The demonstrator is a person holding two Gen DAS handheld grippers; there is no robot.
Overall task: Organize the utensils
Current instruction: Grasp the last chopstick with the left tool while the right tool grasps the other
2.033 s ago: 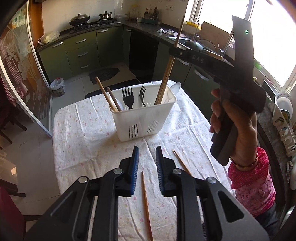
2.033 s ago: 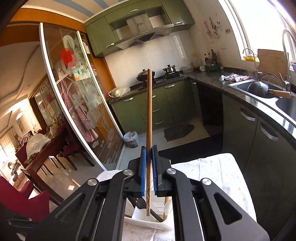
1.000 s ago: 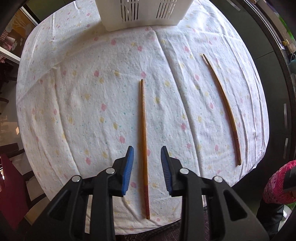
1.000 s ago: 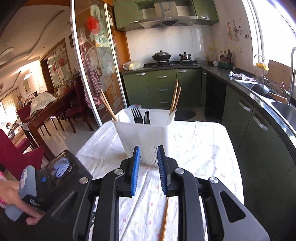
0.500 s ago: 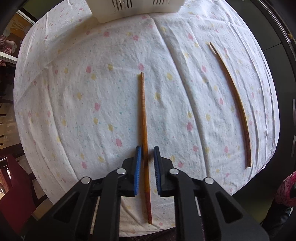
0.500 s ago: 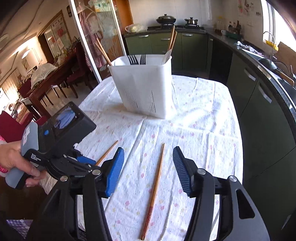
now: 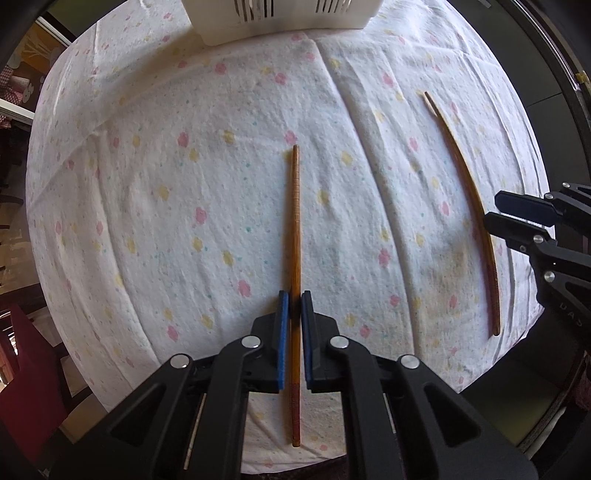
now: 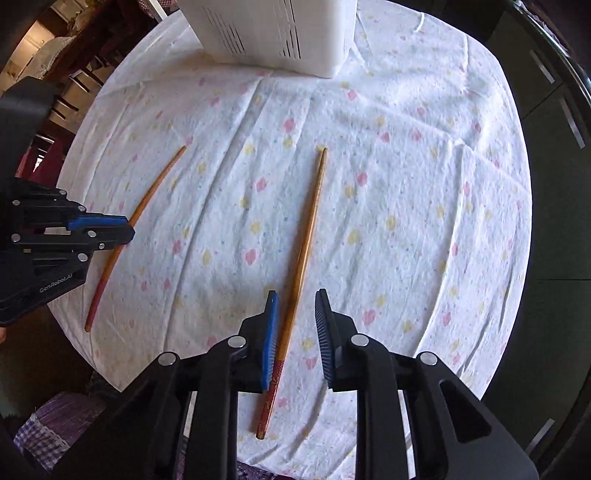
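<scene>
The left hand-held gripper [image 7: 291, 314] had pinched its pads onto the chopstick [image 7: 294, 236] lying on the table [image 7: 147, 192]; a second earlier they stood apart astride it. The right hand-held gripper [image 8: 294, 321] had dropped from facing the holder to straddle the other chopstick [image 8: 301, 266], its jaws closing but not yet touching the wood. Both sticks looked ready to be lifted next. Two loose chopsticks lay on the cloth, well apart, and one white utensil holder [image 8: 273, 33] stood at the far edge.
</scene>
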